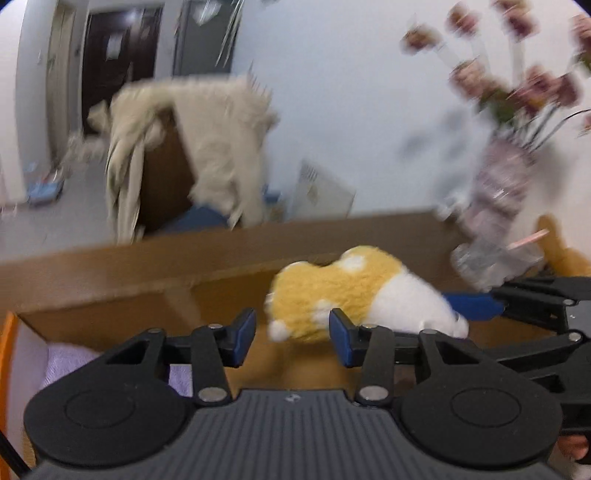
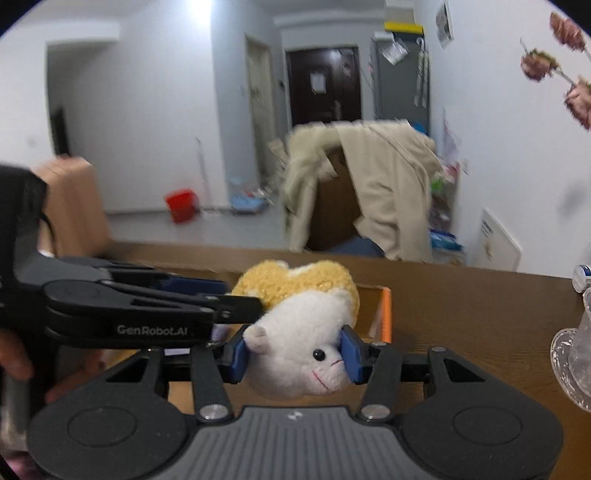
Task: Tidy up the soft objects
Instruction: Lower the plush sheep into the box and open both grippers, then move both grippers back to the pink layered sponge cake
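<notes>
Both views are evenly lit by soft indoor light; pale walls read bright, with no hard shadows. In the right wrist view a ceiling light (image 2: 201, 11) flares at the upper middle of the frame. Motion blur smears the left wrist view most: the flowers (image 1: 517, 85) at upper right and the beige coat (image 1: 207, 147) left of centre are streaked. The plush toy (image 2: 299, 332) at centre looks fairly sharp in the right wrist view. Fisheye bending curves door frames, and dark corners ring both frames.
</notes>
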